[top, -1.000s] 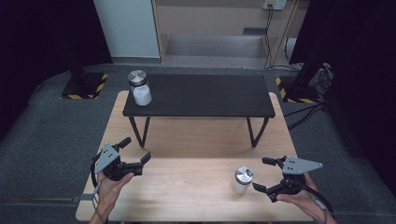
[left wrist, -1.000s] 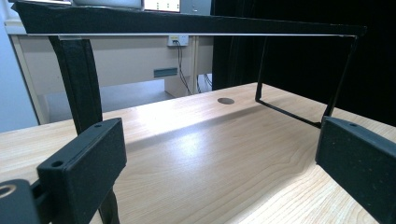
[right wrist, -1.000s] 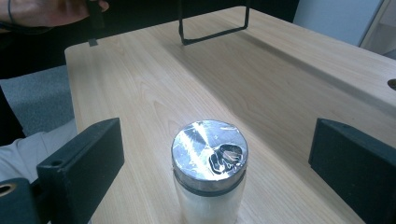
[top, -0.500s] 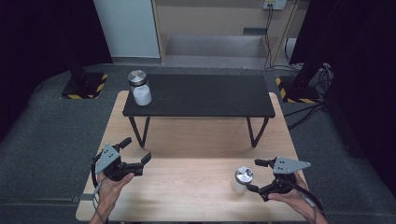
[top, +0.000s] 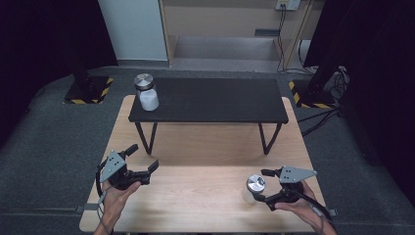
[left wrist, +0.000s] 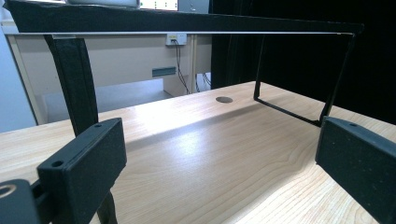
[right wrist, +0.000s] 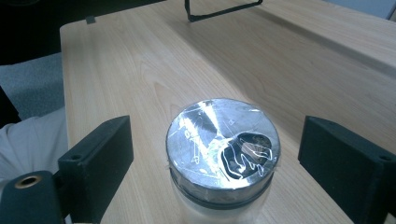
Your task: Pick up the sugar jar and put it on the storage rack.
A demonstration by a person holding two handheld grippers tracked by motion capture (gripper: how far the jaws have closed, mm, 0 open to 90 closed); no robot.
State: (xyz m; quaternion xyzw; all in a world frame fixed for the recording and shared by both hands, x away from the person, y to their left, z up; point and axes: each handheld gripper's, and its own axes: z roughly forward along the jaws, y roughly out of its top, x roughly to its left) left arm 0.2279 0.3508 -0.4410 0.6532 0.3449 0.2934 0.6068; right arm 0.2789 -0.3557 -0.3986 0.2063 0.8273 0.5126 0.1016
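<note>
A white jar with a shiny metal lid [top: 254, 187] [right wrist: 223, 144] stands on the wooden table near its front right. My right gripper [top: 260, 185] [right wrist: 215, 156] reaches around it from the right. Its jaws have just been closing, with the jar between them. A gap shows on each side of the lid, so the pads [right wrist: 98, 161] do not touch it. My left gripper [top: 143, 157] [left wrist: 219, 158] is held open above the front left of the table with nothing between its jaws. A second lidded white jar [top: 146, 93] stands on the left end of the black shelf [top: 220, 100].
The low black shelf stands across the far half of the wooden table [top: 195, 196] on thin black legs [left wrist: 74, 79]. Grey carpet surrounds the table. Cables and yellow-striped stand bases [top: 308, 93] lie beyond the far corners.
My right gripper has come in leftward and down, so its jaws now flank the jar, and they stand narrower. The left gripper has kept its place.
</note>
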